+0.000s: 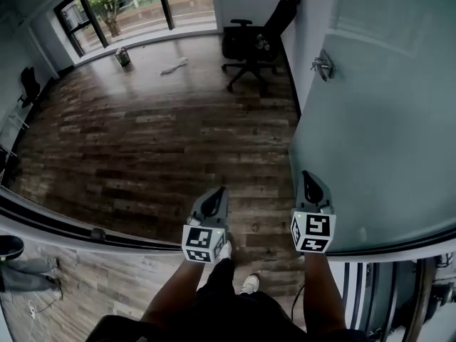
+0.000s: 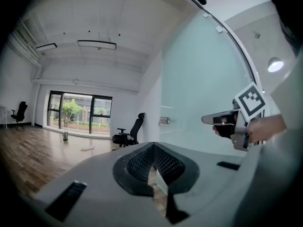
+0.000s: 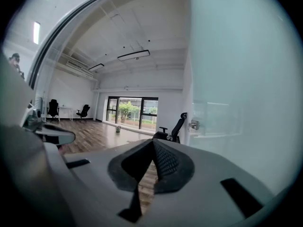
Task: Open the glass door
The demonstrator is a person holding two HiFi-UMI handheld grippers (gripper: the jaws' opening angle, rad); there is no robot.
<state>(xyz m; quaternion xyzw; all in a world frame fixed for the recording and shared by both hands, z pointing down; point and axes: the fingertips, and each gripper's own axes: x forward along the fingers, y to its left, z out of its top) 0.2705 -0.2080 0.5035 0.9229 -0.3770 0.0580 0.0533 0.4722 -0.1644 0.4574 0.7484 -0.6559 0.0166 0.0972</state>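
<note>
"Where did the glass door (image 1: pixel 377 120) stand, and which way did it run?"

"It filled the 3 o'clock side of the head view, upright. Its length ran away from the person toward 12 o'clock. The metal handle (image 1: pixel 323 65) sat at the far end, near the black office chair (image 1: pixel 256 38)."

"And the grippers?"

"The left gripper (image 1: pixel 219 193) and right gripper (image 1: pixel 309 178) were side by side at 6 o'clock, pointing ahead. The right one was just beside the door's near lower corner; I couldn't tell whether it touched. Each one's own view showed the tips together with nothing between them: left (image 2: pixel 152 146), right (image 3: pixel 153 142)."

"How much room was there to move?"

"Plenty. The bare plank floor (image 1: pixel 157 141) spread from 9 to 12 o'clock. A dark curved floor rail (image 1: pixel 64 226) crossed at 7 o'clock, and windows (image 1: pixel 135 2) closed off the far end at 11."

"And the surfaces?"

"The door was a smooth, frosted, pale green pane. The floor was mottled brown wood. The jaw pads were black and ribbed, set in grey shells."
</note>
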